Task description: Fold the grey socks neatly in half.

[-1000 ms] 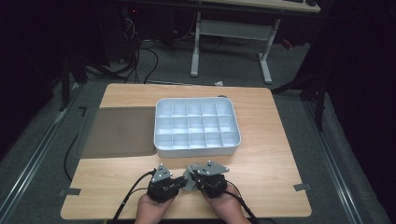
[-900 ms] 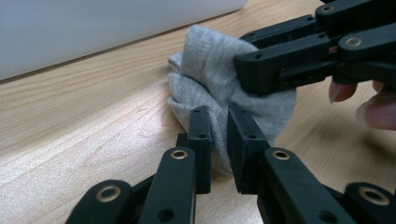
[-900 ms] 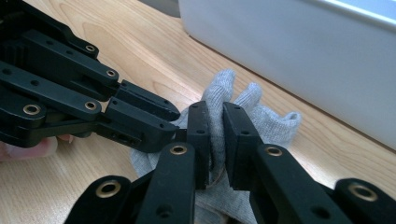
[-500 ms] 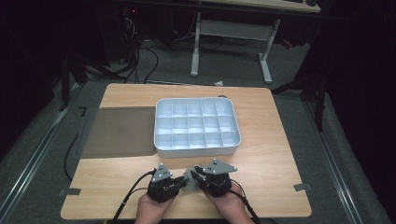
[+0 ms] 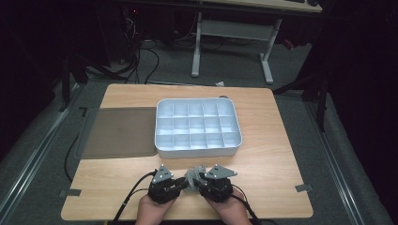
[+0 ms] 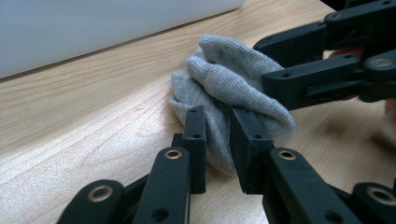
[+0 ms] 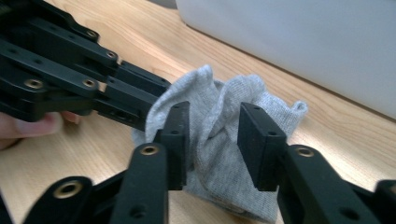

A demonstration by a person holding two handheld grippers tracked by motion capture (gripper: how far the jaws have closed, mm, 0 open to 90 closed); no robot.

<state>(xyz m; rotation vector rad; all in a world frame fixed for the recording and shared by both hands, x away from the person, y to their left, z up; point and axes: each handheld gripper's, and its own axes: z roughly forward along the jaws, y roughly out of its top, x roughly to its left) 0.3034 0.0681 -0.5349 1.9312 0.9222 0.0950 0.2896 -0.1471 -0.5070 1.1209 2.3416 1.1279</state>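
A bunched grey sock (image 5: 193, 175) lies on the wooden table (image 5: 272, 159) near its front edge, between my two grippers. My left gripper (image 5: 184, 183) comes at it from the left. Its jaws have just been opening a little, but the pads (image 6: 194, 140) still pinch a fold of the sock (image 6: 224, 79). My right gripper (image 5: 201, 181) faces it from the right. Its jaws have just been opening and stand apart around the sock (image 7: 219, 121), the right pad (image 7: 254, 144) off the fabric. A hand holds each gripper.
A white tray (image 5: 199, 152) with several empty compartments stands just beyond the grippers at mid-table; its wall (image 6: 93, 28) (image 7: 303, 42) is close behind the sock. A dark mat (image 5: 117, 133) lies left of the tray. Bare wood stretches to the right.
Both hands stay where they were at the front edge. The right gripper has shifted slightly and a bit more of the grey sock shows between the two grippers.
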